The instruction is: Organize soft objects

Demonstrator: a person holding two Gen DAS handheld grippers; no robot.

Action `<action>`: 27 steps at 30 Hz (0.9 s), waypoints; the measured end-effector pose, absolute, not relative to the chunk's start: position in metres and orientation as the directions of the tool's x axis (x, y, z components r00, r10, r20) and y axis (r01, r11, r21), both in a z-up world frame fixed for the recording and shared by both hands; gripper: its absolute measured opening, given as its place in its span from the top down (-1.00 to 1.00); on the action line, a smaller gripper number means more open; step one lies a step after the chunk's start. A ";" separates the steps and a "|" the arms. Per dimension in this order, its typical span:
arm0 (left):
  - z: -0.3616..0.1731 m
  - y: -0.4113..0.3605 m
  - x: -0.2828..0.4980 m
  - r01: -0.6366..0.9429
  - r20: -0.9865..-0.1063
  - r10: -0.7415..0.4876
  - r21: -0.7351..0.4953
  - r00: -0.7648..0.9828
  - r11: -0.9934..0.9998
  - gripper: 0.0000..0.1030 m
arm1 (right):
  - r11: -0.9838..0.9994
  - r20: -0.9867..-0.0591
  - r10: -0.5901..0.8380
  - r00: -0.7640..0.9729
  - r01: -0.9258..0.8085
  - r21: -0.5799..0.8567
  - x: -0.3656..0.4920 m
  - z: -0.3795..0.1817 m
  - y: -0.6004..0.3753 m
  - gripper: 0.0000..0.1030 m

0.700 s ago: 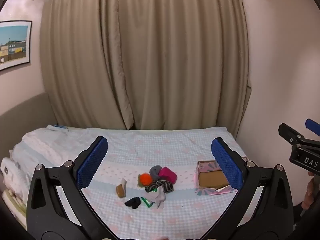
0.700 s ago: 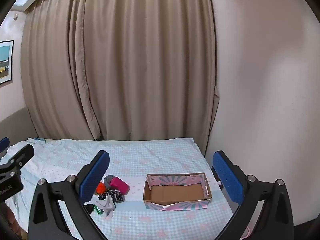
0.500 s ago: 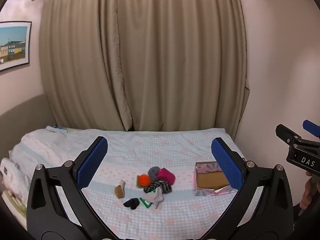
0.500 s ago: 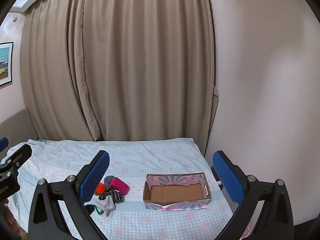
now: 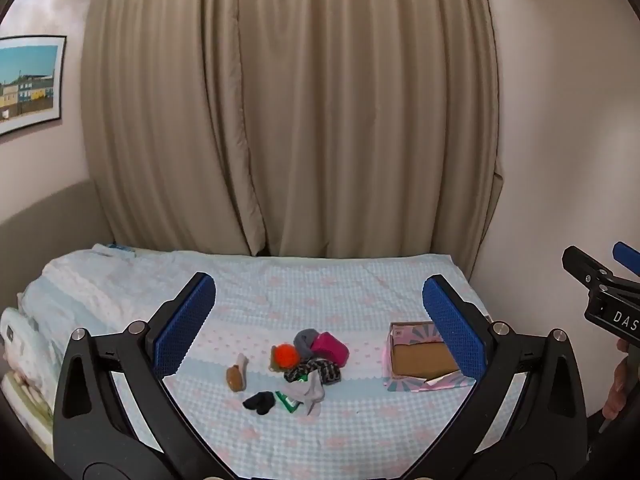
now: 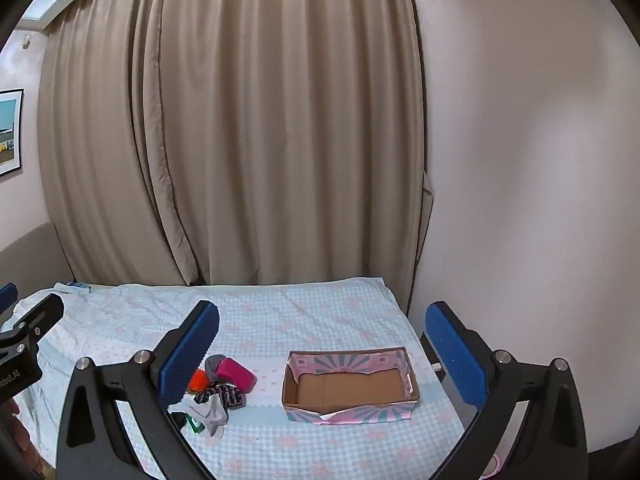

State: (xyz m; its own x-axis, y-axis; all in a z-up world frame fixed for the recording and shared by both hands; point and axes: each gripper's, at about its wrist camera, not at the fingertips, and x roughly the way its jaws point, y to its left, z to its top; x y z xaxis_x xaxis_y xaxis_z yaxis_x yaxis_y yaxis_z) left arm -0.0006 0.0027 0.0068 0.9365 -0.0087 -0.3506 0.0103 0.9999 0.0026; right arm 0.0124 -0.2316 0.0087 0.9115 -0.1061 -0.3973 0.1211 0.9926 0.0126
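Beige curtains (image 5: pixel 320 120) are seen hanging behind a bed (image 5: pixel 360 288) covered in pale blue check, and on it a small heap of soft objects (image 5: pixel 308 364) is found, with a brown piece (image 5: pixel 235 376) and a black sock (image 5: pixel 259 402) lying slightly apart. An empty cardboard box (image 6: pixel 348 388) is set to the heap's right, near but not touching. Both the left claw (image 5: pixel 316 316) and the right claw (image 6: pixel 320 344) are held fully spread, nothing gripped, well short of the bed. The step is judged as an approach: 1 item at a time should be pinched from the heap's top, so neighbours are not dragged along.
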 end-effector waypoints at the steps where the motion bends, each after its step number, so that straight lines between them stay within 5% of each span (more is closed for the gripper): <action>1: 0.006 0.001 0.000 0.008 -0.353 -0.007 0.003 0.936 1.000 -1.00 | 0.993 -0.399 -0.107 0.911 0.122 0.012 0.013 0.010 -0.232 -1.00; 27: 0.005 -0.008 0.004 0.012 -0.365 -0.008 0.009 0.931 1.000 -1.00 | 0.993 -0.396 -0.105 0.912 0.119 0.010 0.007 0.013 -0.229 -1.00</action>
